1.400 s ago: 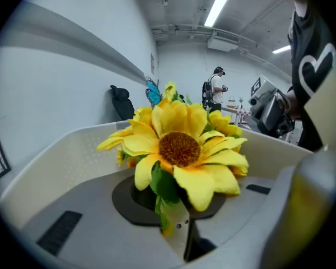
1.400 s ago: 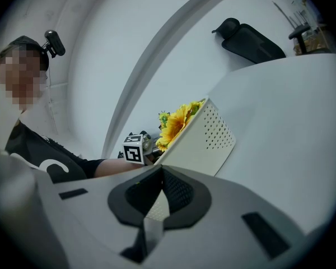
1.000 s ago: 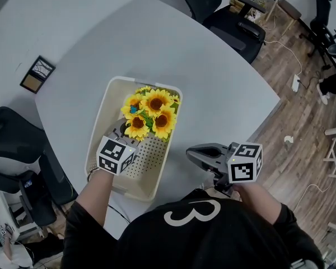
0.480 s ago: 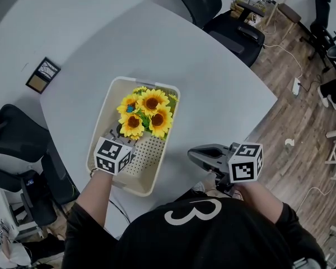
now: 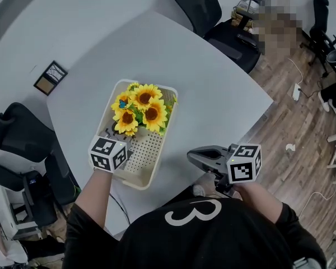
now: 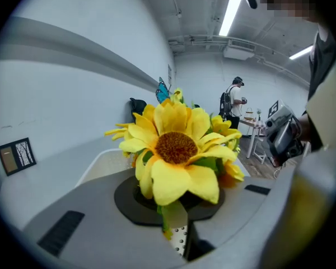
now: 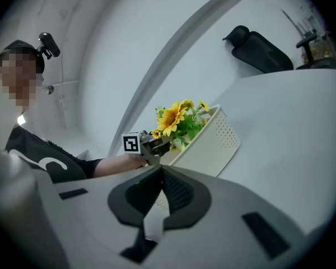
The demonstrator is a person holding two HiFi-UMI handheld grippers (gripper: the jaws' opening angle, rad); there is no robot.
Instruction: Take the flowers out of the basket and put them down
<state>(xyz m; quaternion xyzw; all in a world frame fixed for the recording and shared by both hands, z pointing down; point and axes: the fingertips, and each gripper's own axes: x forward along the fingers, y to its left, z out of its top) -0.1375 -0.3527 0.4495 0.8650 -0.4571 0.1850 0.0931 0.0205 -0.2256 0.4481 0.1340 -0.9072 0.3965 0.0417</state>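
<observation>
A bunch of yellow sunflowers (image 5: 139, 108) stands up out of the far end of a cream perforated basket (image 5: 148, 172) on the white table. My left gripper (image 5: 127, 138) reaches into the basket from the near side and is shut on the stems below the blooms. In the left gripper view a large bloom (image 6: 176, 150) fills the space just above the jaws of the left gripper (image 6: 176, 220), with the basket rim (image 6: 101, 161) behind. My right gripper (image 5: 197, 156) hovers to the right of the basket, shut and empty; the right gripper (image 7: 161, 170) looks at the basket (image 7: 215, 144) from the side.
A small framed picture (image 5: 50, 77) lies on the table left of the basket. Black office chairs stand at the left (image 5: 17, 136) and beyond the far corner (image 5: 213, 10). The table's right edge (image 5: 257, 114) drops to a wooden floor.
The left gripper and the sunflower bunch have shifted a little left and up against the basket. The right gripper has stayed where it was.
</observation>
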